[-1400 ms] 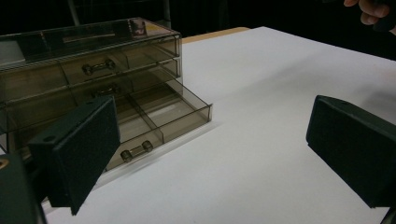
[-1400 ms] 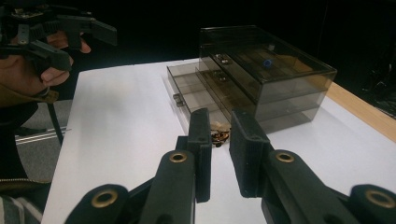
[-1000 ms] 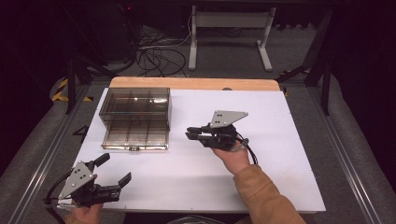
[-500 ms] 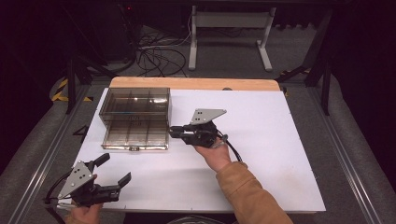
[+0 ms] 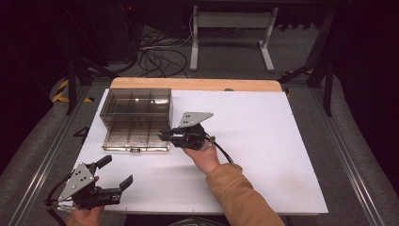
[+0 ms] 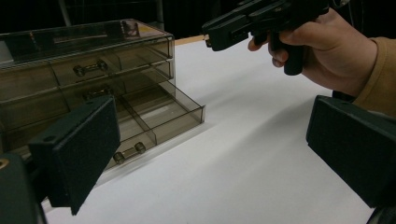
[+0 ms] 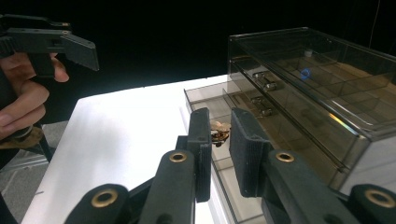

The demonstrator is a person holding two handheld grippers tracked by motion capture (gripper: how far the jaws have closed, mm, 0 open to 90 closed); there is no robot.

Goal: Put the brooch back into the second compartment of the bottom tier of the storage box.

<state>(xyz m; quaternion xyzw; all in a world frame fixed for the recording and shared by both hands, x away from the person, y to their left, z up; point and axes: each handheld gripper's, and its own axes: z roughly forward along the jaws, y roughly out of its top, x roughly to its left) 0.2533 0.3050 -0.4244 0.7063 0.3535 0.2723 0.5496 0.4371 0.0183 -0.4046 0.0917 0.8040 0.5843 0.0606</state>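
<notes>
Left gripper, flat black foam-faced jaws spread wide, near table corner, smoked clear plastic drawer cabinet, bottom drawer pulled out, metal bar handles, right gripper, jaws narrowly parted over drawer, holding nothing, matte white tabletop.

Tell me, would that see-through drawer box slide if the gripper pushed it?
Probably: the drawer box looks like thin clear plastic, so likely light, and sits on a smooth white table. Its bottom drawer is open and may just close.
</notes>
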